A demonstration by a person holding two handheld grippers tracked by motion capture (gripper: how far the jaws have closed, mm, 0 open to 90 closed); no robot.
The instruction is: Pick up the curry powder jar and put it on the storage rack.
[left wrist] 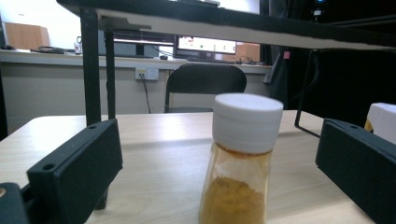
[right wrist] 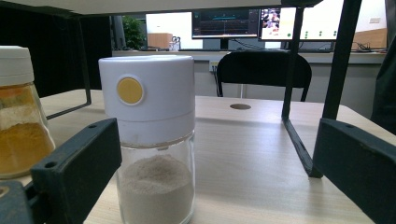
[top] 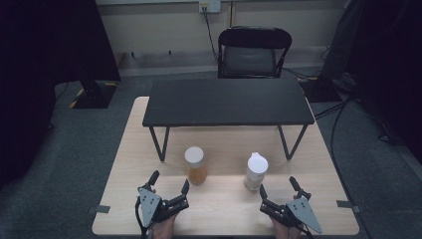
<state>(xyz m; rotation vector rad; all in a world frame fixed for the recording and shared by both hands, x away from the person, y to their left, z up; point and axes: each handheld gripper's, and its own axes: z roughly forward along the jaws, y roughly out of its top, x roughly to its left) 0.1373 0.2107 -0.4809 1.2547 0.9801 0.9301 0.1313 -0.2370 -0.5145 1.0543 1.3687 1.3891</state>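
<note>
Both grippers sit at the near edge of the wooden table point(top: 124, 149), each lined up on a jar, and neither has taken hold yet.

The left gripper point(top: 169, 181) has its jaws spread wide. The jar of orange powder point(top: 195, 165) stands upright just ahead of them, and in the left gripper view this jar point(left wrist: 240, 158) sits between the two jaws but a little toward the right one, with clear wood showing on either side, so nothing touches it.

The right gripper point(top: 277, 188) is likewise released, jaws well apart. The white-capped shaker point(top: 255, 171) stands just beyond its left jaw tip. In the right gripper view the shaker point(right wrist: 152, 140) (pale powder inside, a yellow dot on its cap) lies close beside the left jaw and well clear of the right one; whether it actually brushes the left jaw is hard to tell.

The black shelf point(top: 228, 102) stands farther out, beyond both jars, with nothing on top.

As I judge it, the work is at its start: the approach is nearly made, while closing on each jar, lifting and placing all remain.
</note>
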